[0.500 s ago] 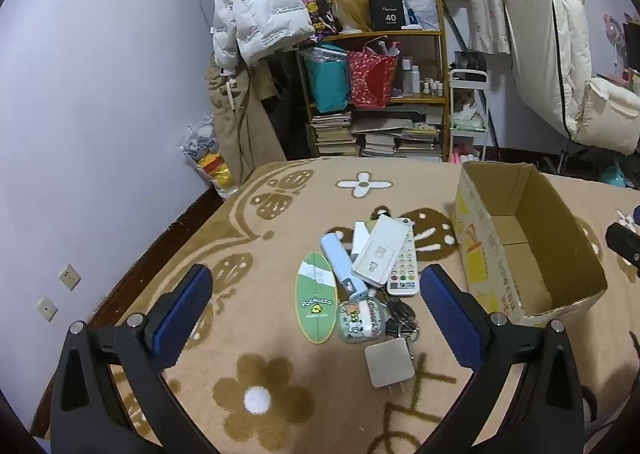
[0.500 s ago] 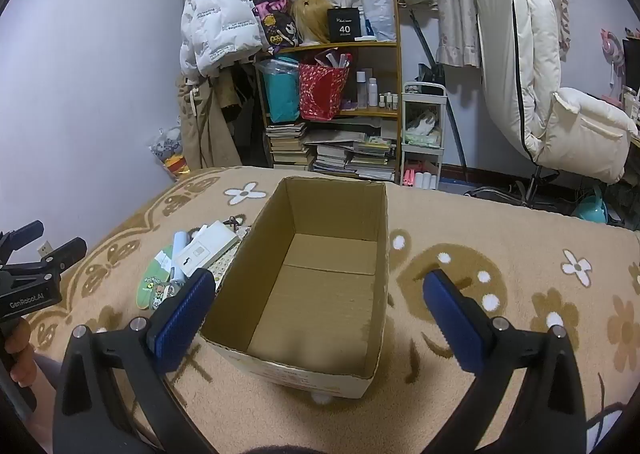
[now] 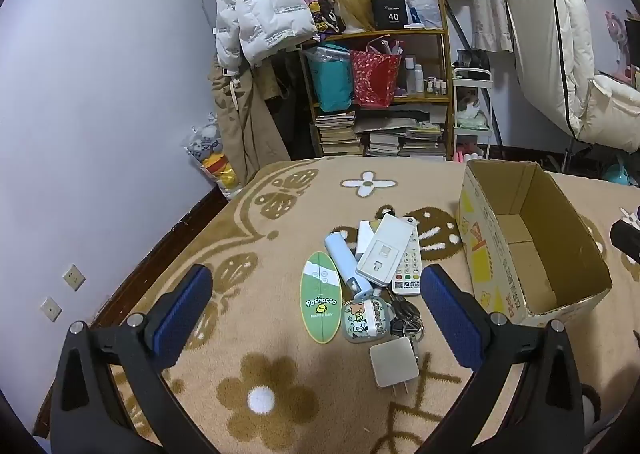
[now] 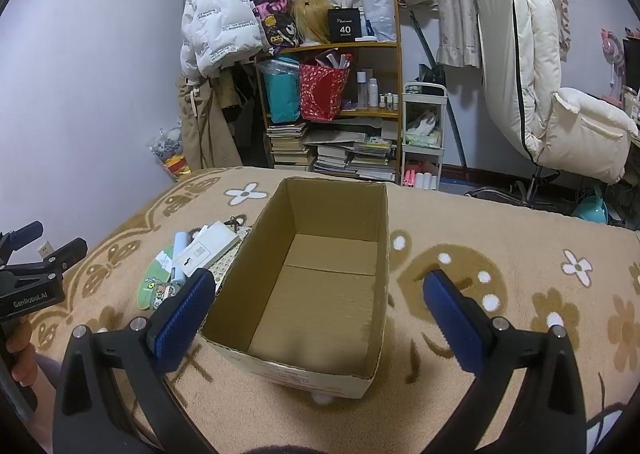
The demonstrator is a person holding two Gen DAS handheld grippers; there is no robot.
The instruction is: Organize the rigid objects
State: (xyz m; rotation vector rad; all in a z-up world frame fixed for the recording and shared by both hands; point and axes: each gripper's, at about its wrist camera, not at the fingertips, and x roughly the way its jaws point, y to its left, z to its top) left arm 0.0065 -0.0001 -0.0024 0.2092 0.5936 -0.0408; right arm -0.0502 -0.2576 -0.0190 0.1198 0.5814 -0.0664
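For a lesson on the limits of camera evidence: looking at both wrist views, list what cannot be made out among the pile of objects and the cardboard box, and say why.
- Remote control, left wrist view: upper part covered by the white flat device.
- Keys: partly under the charger plug; count unclear.
- Pile in right wrist view: mostly hidden behind the cardboard box wall and right gripper finger.
- Box's printing: too distorted to read.

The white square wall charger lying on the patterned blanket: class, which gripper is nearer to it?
Left. The left gripper hangs open right over the charger. The right gripper is open over the cardboard box, off to the side.
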